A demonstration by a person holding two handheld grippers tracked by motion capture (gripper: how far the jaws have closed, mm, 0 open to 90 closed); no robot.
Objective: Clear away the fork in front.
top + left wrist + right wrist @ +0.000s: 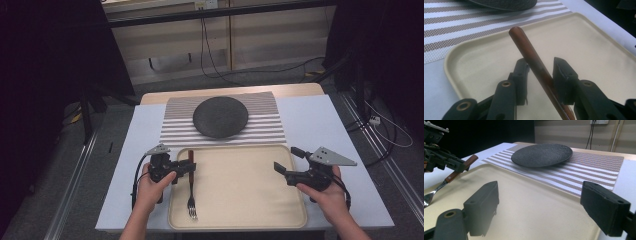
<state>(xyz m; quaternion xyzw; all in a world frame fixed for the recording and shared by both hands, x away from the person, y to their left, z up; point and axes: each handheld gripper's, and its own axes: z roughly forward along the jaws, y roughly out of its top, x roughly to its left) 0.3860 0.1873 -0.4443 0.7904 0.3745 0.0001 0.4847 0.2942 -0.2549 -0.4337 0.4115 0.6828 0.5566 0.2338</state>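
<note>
A white tabletop [310, 120] at frame centre carries a striped mat [270, 125], dark plate [220, 116] and beige tray [250, 185]; grey floor [60, 190] surrounds it. Left hand-held gripper [189, 167] grasps the fork [191, 200] over the tray's left; right hand-held gripper [285, 162] released.

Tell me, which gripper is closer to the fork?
Left. The left gripper has its jaws around the fork's brown handle at the tray's left edge. The right gripper hangs open over the tray's right side, well away from the fork.
</note>
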